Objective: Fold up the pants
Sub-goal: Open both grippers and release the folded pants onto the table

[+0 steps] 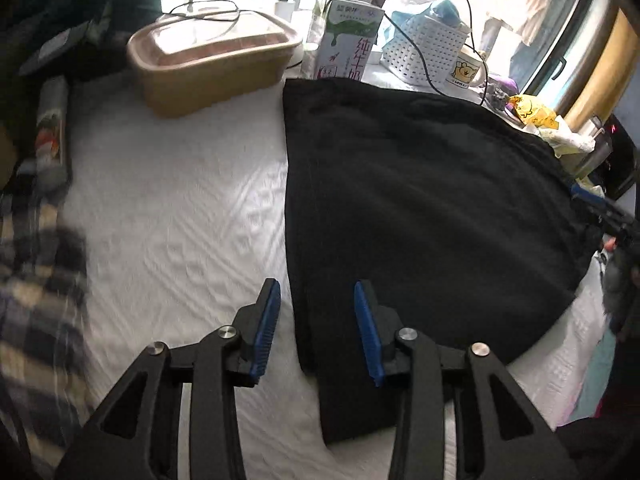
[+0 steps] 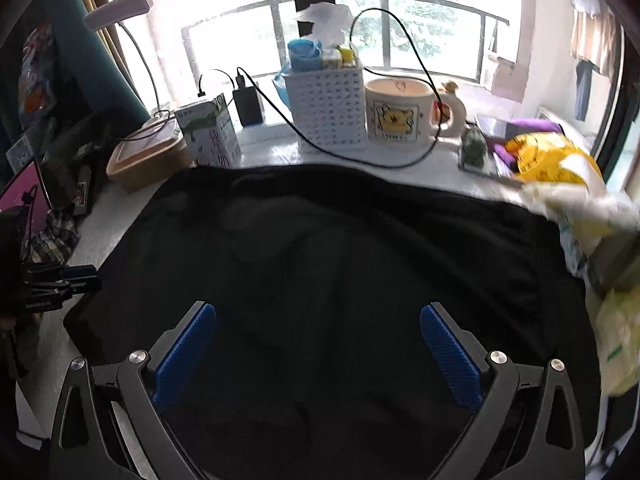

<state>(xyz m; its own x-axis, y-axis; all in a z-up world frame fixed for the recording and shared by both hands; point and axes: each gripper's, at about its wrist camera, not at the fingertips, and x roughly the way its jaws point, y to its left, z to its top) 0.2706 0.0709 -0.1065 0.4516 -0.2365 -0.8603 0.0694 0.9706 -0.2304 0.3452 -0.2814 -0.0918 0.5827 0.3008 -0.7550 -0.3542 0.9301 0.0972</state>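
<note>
Black pants (image 1: 420,208) lie folded flat on a white textured cloth (image 1: 180,220). My left gripper (image 1: 316,316) is open and empty, just above the pants' near left edge, its right finger over the fabric and its left finger over the white cloth. In the right wrist view the pants (image 2: 328,264) fill the middle, and my right gripper (image 2: 318,344) is open wide and empty above their near part. The left gripper (image 2: 76,276) shows at the left edge of the right wrist view; the right gripper (image 1: 608,216) shows at the right edge of the left wrist view.
Behind the pants stand a brown lidded box (image 1: 212,68), a milk carton (image 1: 346,40), a white basket (image 2: 326,108), a bear mug (image 2: 404,114) and black cables (image 2: 360,152). Yellow bags (image 2: 556,164) lie at the right. Plaid cloth (image 1: 36,280) lies at the left.
</note>
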